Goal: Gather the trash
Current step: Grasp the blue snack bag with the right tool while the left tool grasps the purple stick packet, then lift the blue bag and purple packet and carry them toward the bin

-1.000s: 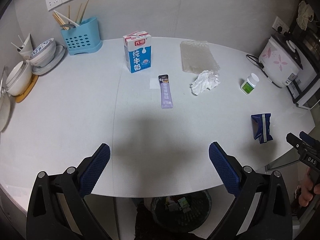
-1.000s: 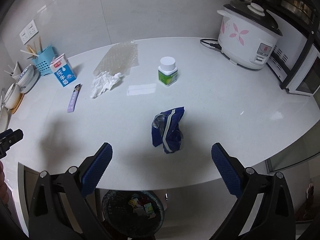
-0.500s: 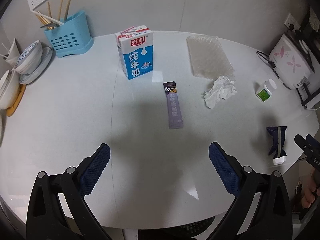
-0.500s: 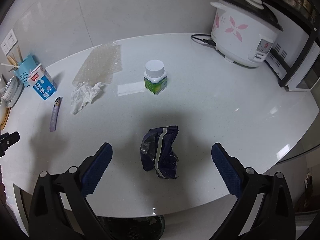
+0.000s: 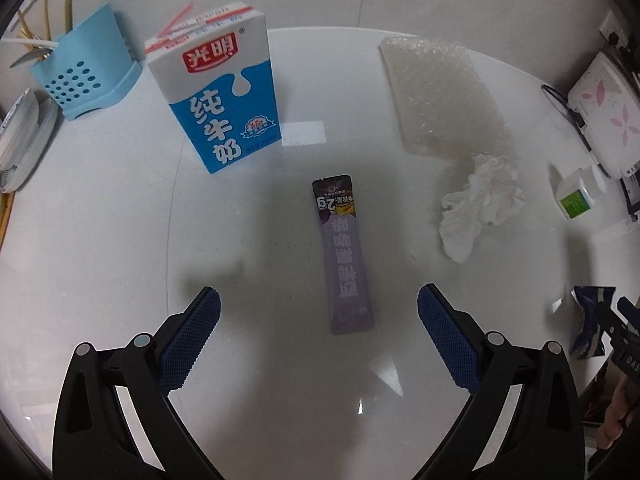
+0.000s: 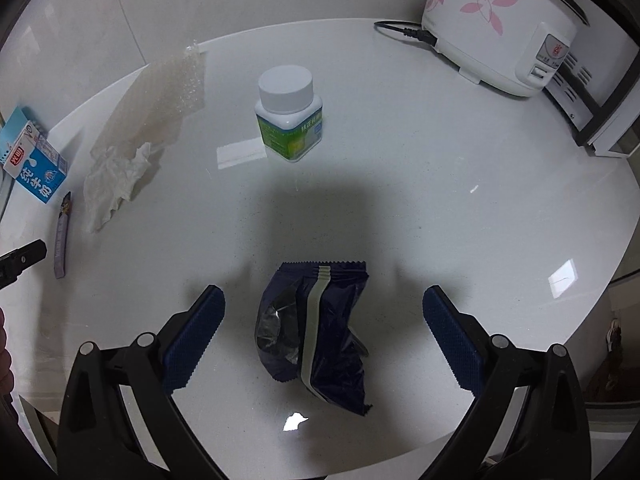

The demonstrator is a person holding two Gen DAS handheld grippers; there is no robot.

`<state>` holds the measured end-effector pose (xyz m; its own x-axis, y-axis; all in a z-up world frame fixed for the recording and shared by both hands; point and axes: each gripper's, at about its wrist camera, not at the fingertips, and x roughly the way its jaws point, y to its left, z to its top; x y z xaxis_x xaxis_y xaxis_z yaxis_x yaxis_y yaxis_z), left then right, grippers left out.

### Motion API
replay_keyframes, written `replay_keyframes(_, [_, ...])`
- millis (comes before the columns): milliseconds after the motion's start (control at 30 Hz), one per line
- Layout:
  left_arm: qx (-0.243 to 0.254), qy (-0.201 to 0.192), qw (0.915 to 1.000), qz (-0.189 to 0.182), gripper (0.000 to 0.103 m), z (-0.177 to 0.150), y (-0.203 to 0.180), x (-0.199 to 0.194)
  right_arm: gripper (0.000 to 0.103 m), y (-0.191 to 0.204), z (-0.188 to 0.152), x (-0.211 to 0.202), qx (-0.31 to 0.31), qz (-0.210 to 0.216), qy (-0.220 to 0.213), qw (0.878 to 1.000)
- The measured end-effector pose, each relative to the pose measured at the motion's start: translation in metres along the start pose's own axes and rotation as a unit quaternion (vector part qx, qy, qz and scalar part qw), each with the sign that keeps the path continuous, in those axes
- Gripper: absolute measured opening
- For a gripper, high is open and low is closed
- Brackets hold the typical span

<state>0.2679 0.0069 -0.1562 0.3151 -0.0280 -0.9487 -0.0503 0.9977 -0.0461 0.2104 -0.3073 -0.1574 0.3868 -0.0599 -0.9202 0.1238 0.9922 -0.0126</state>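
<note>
Dark navy foil wrapper (image 6: 316, 336), crinkled, serrated top edge, pale stripe down its length, lies on the white glossy countertop (image 6: 460, 208) between the wide-spread jaws of the right gripper (image 6: 323, 332); blue knurled pads (image 6: 450, 336) flank it without touching. At 12 o'clock from the wrapper stands a squat white plastic bottle (image 6: 289, 114) with a smooth round cap and a green label, its writing too small to read. At 1 o'clock, a white rice cooker (image 6: 504, 28) with pink petal print, black cord trailing from it. In the left wrist view, the left gripper (image 5: 319, 334) hangs jaws apart over a slim lilac sachet (image 5: 345, 254), flat, dark printed head marked "29", the rest of its print unclear; its lower end lies between the pads, untouched. At 10 o'clock from the sachet, an upright blue-and-white milk carton (image 5: 222, 100) reading 光明 and 纯牛奶. At 2 o'clock, a crumpled white tissue (image 5: 480, 206), touching a sheet of clear bubble wrap (image 5: 440, 92) behind it. At 10 o'clock beyond the carton, a perforated light-blue plastic holder (image 5: 86, 76) with chopsticks.
</note>
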Motion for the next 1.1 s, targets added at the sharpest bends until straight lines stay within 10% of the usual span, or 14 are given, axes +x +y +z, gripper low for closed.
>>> replay_keyframes(300, [-0.013, 0.033, 0.9994, 0.000, 0.092, 0.021, 0.001, 0.033, 0.077, -0.001, 0.003, 0.020, 0.015, 0.004, 0.022, 1.000])
replay_keyframes(633, [0.019, 0.044, 0.9984, 0.029, 0.019, 0.021, -0.016, 0.032, 0.037, 0.002, -0.002, 0.030, 0.010, 0.004, 0.033, 0.999])
replay_keyframes(1100, [0.054, 0.017, 0.9984, 0.005, 0.008, 0.015, -0.008, 0.012, 0.024, 0.016, -0.007, 0.010, 0.031, -0.020, 0.021, 0.999])
